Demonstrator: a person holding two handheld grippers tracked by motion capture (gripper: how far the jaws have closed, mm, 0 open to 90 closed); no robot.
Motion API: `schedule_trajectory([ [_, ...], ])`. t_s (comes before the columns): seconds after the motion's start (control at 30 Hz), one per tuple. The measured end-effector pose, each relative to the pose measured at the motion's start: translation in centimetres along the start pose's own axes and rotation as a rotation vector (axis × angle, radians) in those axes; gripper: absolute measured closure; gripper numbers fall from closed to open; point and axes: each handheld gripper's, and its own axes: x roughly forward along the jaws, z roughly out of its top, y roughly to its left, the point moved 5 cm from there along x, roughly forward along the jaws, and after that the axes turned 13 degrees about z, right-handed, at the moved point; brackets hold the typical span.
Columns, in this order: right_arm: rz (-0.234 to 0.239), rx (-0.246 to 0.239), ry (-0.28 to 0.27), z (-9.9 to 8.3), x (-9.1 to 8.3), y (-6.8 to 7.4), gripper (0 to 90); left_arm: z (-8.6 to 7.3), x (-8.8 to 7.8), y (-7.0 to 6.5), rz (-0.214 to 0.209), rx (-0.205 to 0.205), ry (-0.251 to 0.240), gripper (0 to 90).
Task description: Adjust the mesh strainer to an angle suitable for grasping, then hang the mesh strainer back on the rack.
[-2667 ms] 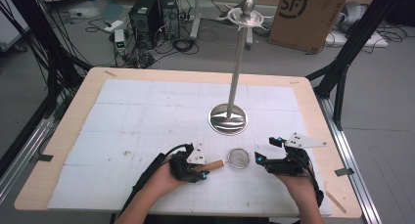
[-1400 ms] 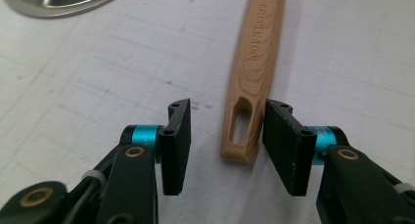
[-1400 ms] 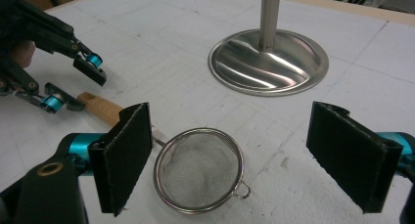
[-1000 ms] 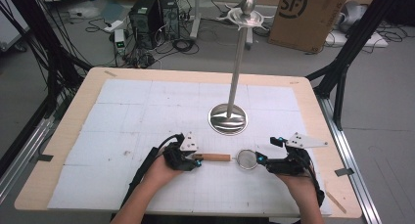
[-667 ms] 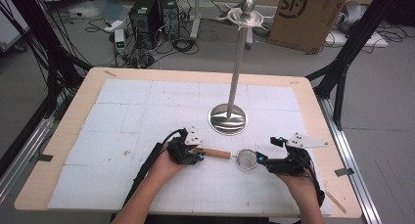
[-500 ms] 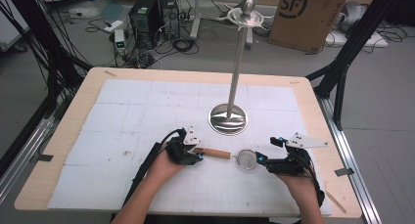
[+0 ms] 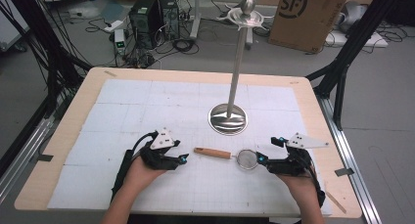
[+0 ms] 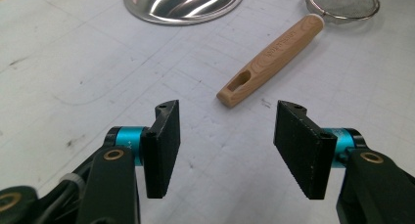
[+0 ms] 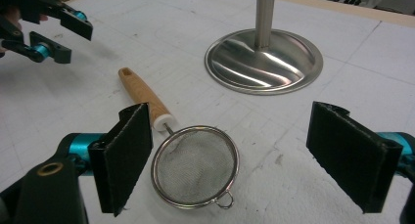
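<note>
1. The strainer (image 7: pixel 230 155) lies flat on the table (image 7: pixel 63 136), at 6 o'clock from the steel stand (image 7: pixel 228 119); its wooden handle (image 8: pixel 269 60) points to 9 o'clock and its mesh bowl (image 9: pixel 195 165) to 3 o'clock.
2. The left gripper (image 7: pixel 182 159) has just been opening; its jaws stand wide with nothing between them, just short of the handle's end (a release, I judge).
3. The right gripper (image 7: pixel 262 159) is wide open beside the bowl, gripping nothing.
4. What is left: probably lifting the strainer onto the stand.
5. Open mat lies toward 9 and 12 o'clock; the near edge, at 6 o'clock, is close.
</note>
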Motion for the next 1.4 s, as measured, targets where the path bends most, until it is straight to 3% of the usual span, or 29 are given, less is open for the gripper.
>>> schedule_trajectory([
  [0.23,-0.003,-0.004,0.012,-0.2,0.2,-0.1,16.1,-0.5,-1.2,1.9,0.027,-0.041,-0.029,38.9],
  [0.47,0.0,0.0,0.01,-0.1,0.2,-0.1,16.1,-0.7,-2.8,3.0,0.022,-0.087,-0.085,31.3],
  [0.73,-0.005,0.002,0.015,-0.2,0.3,-0.1,16.1,-0.8,-3.6,3.9,0.035,-0.104,-0.113,24.8],
  [1.1,-0.004,0.003,0.012,-0.2,0.2,-0.2,16.1,-0.9,-3.5,4.1,0.044,-0.105,-0.108,24.2],
  [1.4,0.002,-0.004,0.019,-0.2,0.4,0.0,16.1,-1.1,-3.6,5.0,0.086,-0.115,-0.122,22.5],
])
